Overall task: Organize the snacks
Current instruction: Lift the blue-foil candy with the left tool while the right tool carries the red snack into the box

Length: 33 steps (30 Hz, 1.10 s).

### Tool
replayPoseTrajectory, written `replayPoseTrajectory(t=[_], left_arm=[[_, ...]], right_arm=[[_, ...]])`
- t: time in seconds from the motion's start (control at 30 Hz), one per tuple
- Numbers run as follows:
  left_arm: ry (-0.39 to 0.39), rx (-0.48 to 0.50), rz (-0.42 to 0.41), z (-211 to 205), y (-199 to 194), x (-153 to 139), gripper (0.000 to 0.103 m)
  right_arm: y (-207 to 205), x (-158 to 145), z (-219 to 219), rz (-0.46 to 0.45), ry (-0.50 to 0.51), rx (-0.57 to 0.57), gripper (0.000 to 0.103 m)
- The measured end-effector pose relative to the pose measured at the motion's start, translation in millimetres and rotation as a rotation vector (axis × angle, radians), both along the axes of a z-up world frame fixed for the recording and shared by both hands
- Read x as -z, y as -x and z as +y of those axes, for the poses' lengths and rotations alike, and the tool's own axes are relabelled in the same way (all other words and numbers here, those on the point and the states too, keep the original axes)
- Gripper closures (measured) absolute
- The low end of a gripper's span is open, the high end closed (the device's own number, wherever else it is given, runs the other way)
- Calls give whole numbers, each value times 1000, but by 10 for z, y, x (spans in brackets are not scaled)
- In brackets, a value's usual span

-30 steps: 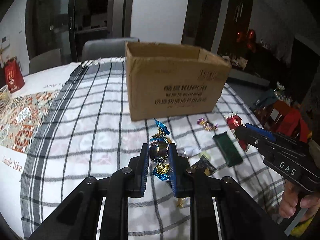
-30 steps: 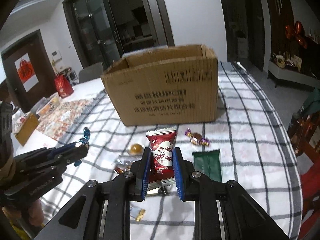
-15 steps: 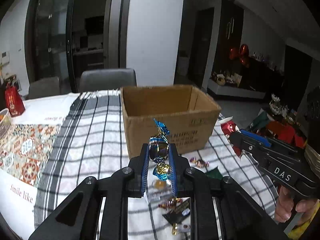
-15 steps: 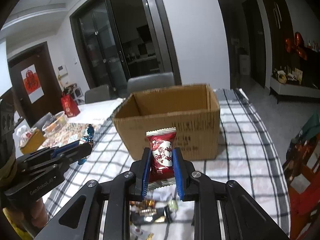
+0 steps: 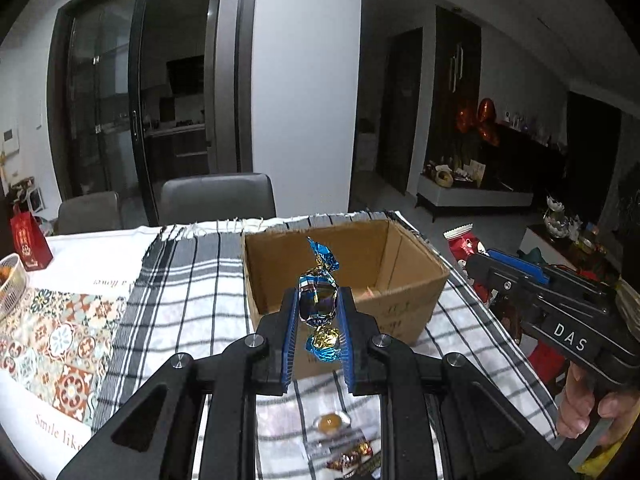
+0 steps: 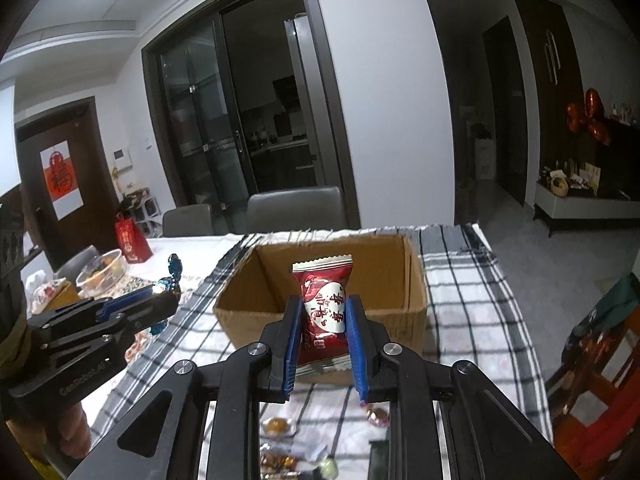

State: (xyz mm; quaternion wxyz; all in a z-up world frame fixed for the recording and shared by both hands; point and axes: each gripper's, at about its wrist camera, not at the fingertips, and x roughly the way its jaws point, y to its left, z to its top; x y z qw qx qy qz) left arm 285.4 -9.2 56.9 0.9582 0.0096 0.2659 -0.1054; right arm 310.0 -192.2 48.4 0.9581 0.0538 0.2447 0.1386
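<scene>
My left gripper (image 5: 318,300) is shut on a blue and gold foil-wrapped candy (image 5: 318,304), held in the air just in front of the open cardboard box (image 5: 416,280). My right gripper (image 6: 323,304) is shut on a red snack packet (image 6: 323,308) with white print, also raised before the same box (image 6: 416,280). In the left wrist view the right gripper (image 5: 476,258) shows at the right with the red packet (image 5: 464,242). In the right wrist view the left gripper (image 6: 170,294) shows at the left with the blue candy (image 6: 174,266). The box looks nearly empty inside.
Loose sweets lie on the checked cloth (image 5: 188,280) below the grippers, among them an orange one (image 5: 330,422) and a purple one (image 6: 378,416). Grey chairs (image 5: 218,198) stand behind the table. A red gift bag (image 5: 30,242) and a snack bowl (image 6: 102,270) sit at the left.
Both grippers have risen from the tabletop with their snacks held, so the views now look over the box's front wall into its open top. The sweets on the cloth have dropped low in view.
</scene>
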Motion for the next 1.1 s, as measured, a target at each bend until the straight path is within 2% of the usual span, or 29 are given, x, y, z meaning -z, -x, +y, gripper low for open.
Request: replayPoseTrajectory(t=[0.3, 0.77, 0.83, 0.87, 0.9, 0.93, 1.1], left_arm=[[-20, 1, -13, -62, -329, -41, 83], [-49, 5, 6, -159, -857, 47, 83], [-49, -3, 10, -157, -936, 46, 76], [-51, -7, 15, -155, -967, 43, 59], [-50, -17, 7, -145, -976, 37, 47], [-54, -26, -2, -147, -977, 32, 47], [-94, -30, -30, -144, -827, 34, 47]], right_arm=[[-320, -109, -11, -28, 29, -6, 80], [-807, -4, 103, -8, 90, -26, 80], [-864, 13, 113, -4, 92, -23, 79], [-888, 18, 118, -2, 97, -15, 77], [-912, 31, 120, 4, 107, 1, 73], [-911, 36, 121, 3, 111, 8, 63], [-781, 30, 67, -1, 114, 14, 61]])
